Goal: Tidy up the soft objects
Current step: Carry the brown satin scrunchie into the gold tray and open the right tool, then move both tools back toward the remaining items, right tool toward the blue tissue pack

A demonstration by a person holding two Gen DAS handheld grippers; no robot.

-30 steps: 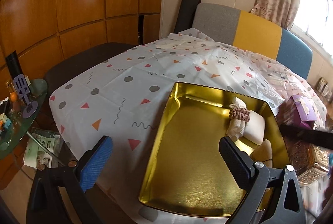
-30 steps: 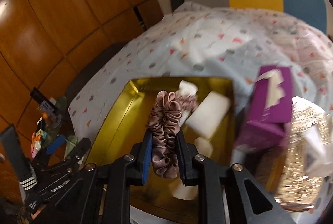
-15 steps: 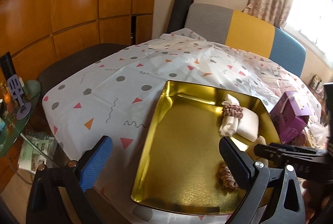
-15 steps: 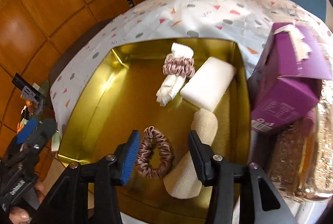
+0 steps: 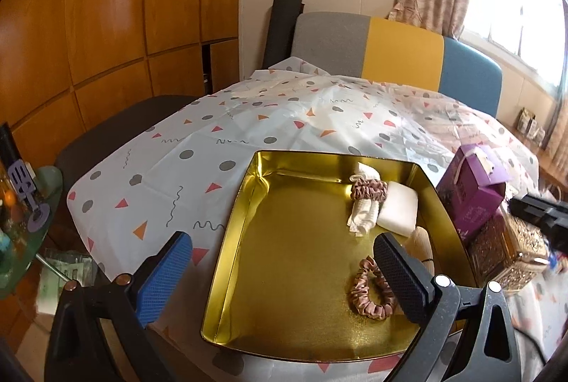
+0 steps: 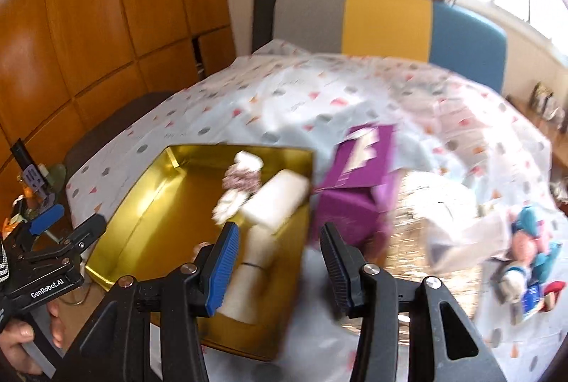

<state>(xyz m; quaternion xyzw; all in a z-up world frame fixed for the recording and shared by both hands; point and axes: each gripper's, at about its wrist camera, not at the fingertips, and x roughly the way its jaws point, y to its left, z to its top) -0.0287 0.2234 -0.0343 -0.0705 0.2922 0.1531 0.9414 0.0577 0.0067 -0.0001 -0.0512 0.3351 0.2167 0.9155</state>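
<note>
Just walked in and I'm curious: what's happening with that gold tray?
A person is sorting soft items into the gold tray with two handheld tools. Both tools are open and hold nothing. A pink scrunchie lies loose in the tray, near a white sponge and a rolled cloth banded by another scrunchie. The right tool points past the tray's right side.

Gold tray, pink scrunchie, purple box.

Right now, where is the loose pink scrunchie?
In the left wrist view, the pink scrunchie lies flat in the gold tray, near its front right corner, beside the beige roll.
</note>
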